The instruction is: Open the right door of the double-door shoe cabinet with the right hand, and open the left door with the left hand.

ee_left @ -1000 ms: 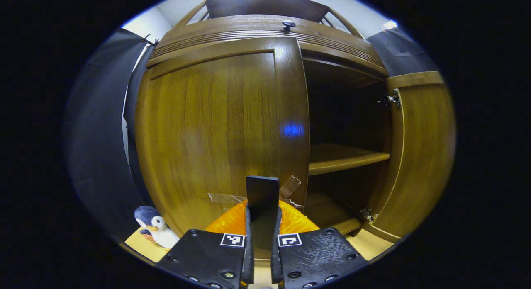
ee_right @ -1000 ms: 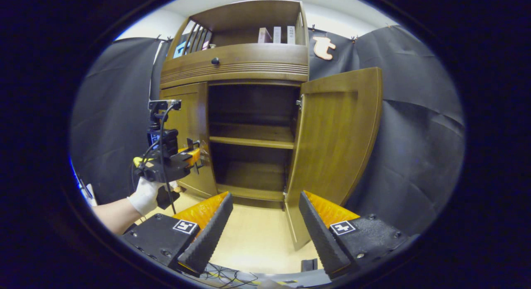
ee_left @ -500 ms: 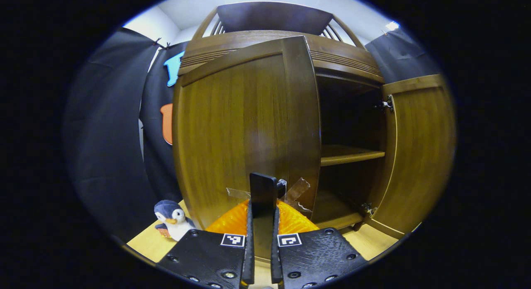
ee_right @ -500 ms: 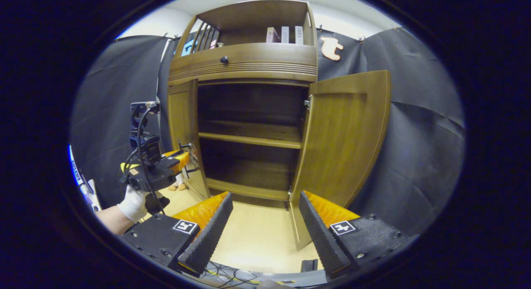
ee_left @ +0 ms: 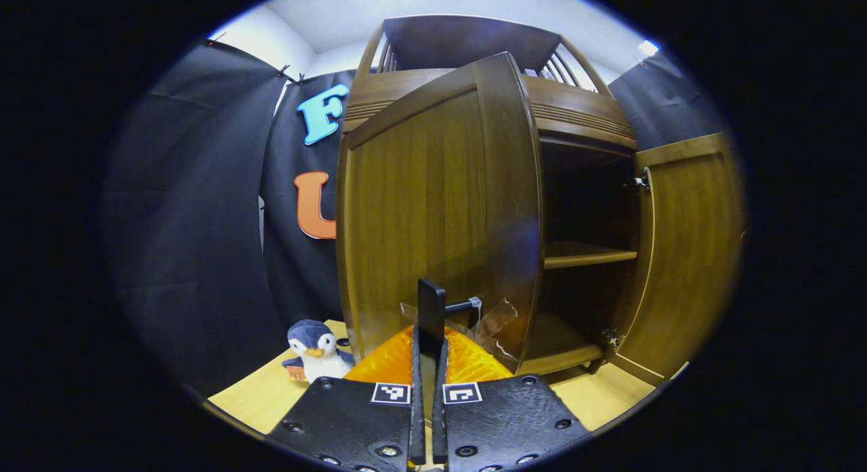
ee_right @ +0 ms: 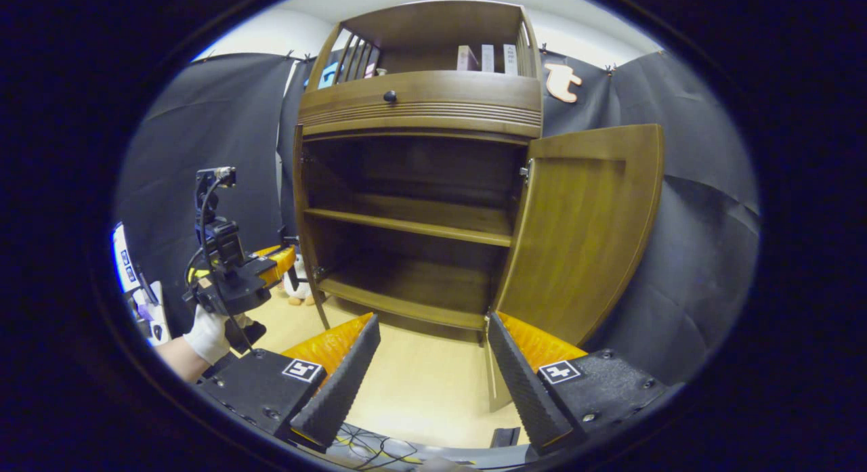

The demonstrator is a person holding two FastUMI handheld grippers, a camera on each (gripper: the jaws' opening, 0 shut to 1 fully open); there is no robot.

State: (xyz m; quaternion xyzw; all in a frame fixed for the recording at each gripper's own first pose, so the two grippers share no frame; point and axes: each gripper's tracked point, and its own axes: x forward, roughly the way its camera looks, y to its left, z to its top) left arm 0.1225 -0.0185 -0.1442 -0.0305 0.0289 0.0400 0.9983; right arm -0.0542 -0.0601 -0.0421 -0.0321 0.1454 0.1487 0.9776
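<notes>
Swung much wider than a second ago, the left door stands straight ahead of the left claw, which is clamped on its handle. Beyond the right claw, gaping and empty, the right door stands open. Letting go is probably next.

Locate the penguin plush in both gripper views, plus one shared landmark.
Left gripper view: penguin plush at lower left, on the floor beside the open left door.
Right gripper view: partly hidden behind the left claw, at mid-left by the cabinet's foot.
Shared landmark: the open right door.
</notes>
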